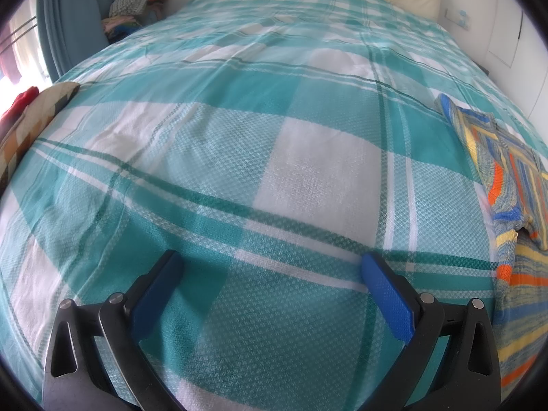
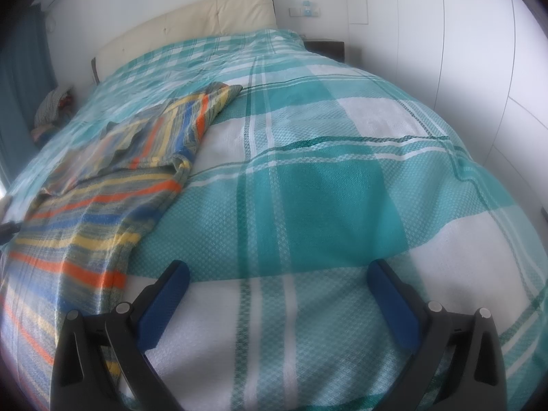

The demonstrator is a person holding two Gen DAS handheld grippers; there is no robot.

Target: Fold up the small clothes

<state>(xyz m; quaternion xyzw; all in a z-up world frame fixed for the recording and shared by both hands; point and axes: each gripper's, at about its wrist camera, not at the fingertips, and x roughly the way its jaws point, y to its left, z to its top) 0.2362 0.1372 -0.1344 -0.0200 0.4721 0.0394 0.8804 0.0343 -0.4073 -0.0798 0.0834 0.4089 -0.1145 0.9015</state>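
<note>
A small striped knit top (image 2: 102, 185), blue, yellow and orange, lies spread on the teal and white checked bedspread (image 2: 308, 178). In the right wrist view it lies to the left of my right gripper (image 2: 277, 270), which is open and empty over bare bedspread. In the left wrist view the top (image 1: 513, 185) lies at the far right edge, to the right of my left gripper (image 1: 270, 260), which is open and empty above the bedspread (image 1: 239, 157).
A cream headboard (image 2: 191, 20) stands at the far end of the bed. A pile of clothes (image 1: 137, 3) sits beside the blue curtain (image 1: 68, 17) at the back left. A patterned cushion (image 1: 30, 123) lies at the left edge. White wardrobe doors (image 2: 462, 51) stand at the right.
</note>
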